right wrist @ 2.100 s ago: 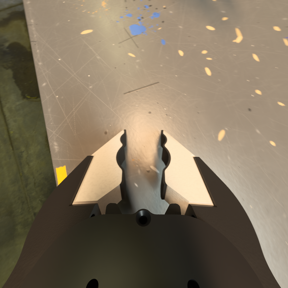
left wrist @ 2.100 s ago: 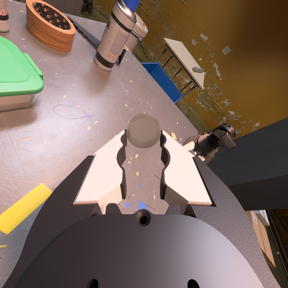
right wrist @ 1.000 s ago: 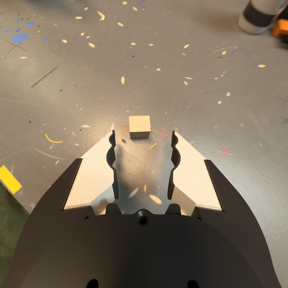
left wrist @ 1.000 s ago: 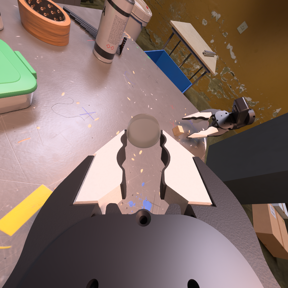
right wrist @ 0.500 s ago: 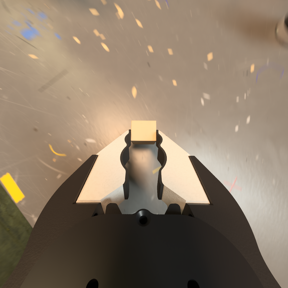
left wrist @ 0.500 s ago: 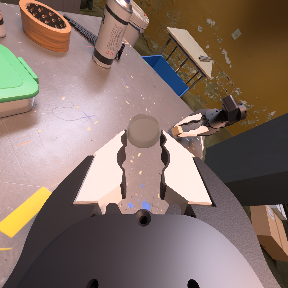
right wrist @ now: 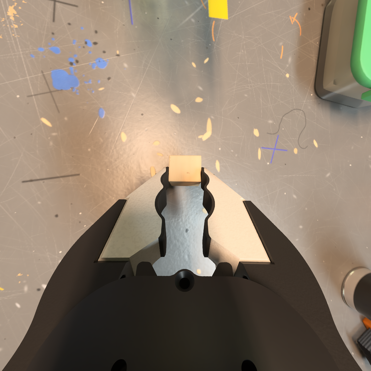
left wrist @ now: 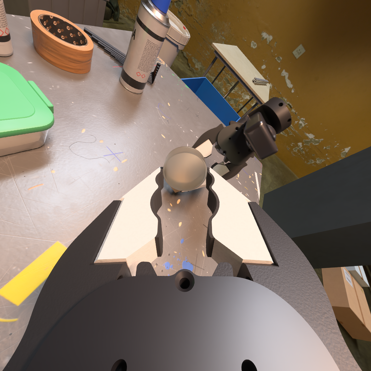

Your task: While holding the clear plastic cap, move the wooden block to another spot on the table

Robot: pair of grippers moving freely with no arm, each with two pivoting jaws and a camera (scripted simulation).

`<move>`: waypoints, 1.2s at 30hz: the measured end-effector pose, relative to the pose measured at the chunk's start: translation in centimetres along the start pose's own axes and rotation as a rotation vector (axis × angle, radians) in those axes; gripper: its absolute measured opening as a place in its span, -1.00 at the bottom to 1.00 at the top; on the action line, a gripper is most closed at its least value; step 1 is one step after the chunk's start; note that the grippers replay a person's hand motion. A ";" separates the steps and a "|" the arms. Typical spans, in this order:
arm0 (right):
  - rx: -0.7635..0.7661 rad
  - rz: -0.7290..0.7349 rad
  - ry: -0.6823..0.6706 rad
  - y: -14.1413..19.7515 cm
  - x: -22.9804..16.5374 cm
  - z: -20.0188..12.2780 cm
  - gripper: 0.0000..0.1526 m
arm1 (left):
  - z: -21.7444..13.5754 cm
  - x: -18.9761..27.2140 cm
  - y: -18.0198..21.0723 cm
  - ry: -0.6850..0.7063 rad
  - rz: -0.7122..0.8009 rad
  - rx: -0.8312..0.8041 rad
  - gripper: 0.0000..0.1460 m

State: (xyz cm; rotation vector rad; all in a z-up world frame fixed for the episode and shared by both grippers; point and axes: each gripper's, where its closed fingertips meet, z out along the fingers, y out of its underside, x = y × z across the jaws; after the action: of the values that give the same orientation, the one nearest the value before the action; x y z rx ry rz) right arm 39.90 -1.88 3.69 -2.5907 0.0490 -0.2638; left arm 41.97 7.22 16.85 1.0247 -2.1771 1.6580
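The right gripper (right wrist: 184,170) pinches the wooden block (right wrist: 184,170) squarely between its jaw tips, held above the scratched, paint-flecked bench (right wrist: 120,140); the cube has no long axis. The left gripper (left wrist: 184,172) clamps the clear plastic cap (left wrist: 184,168), round face toward the camera. A green-lidded container (left wrist: 22,112), contents hidden, sits near a printed spray can (left wrist: 144,52).

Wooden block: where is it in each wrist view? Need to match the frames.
Left wrist view: the wooden block sits just right of centre, mostly hidden behind the clear cap; only a pale corner, probably the block's, shows under the cap.
Right wrist view: the block is at centre, pinched at the tips of the right gripper.
Shared landmark: the blue cross mark on the table, beside a thin dark scribble.
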 end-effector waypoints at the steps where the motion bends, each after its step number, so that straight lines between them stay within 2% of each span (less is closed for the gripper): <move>1: 0.001 0.006 -0.010 0.0 0.2 0.4 -0.59 | 0.0 -0.1 0.0 0.001 -0.004 0.001 -0.42; 12: -0.001 0.027 -0.059 0.6 0.8 1.7 -0.59 | 0.3 -1.0 0.3 -0.006 -0.025 -0.011 -0.42; 15: 0.053 0.026 -0.031 -0.6 0.8 1.1 -0.59 | 0.3 -1.1 0.3 -0.009 -0.026 -0.010 -0.42; 17: 0.112 0.039 -0.067 -2.2 -0.4 0.8 -0.59 | 0.3 -1.1 0.3 -0.010 -0.025 -0.010 -0.42; 23: -0.020 0.046 -0.077 -2.3 -2.0 2.2 -0.59 | 0.5 -0.9 0.5 -0.012 -0.021 -0.018 -0.42; 36: -0.040 0.101 -0.127 -1.9 -3.0 2.7 -0.59 | 0.4 -1.0 0.5 -0.011 -0.024 -0.016 -0.42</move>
State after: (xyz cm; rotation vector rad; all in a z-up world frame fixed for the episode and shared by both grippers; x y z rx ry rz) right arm 37.41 1.41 1.84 -2.6292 0.1404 -0.0615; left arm 42.46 7.31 15.81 1.0541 -2.1725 1.6264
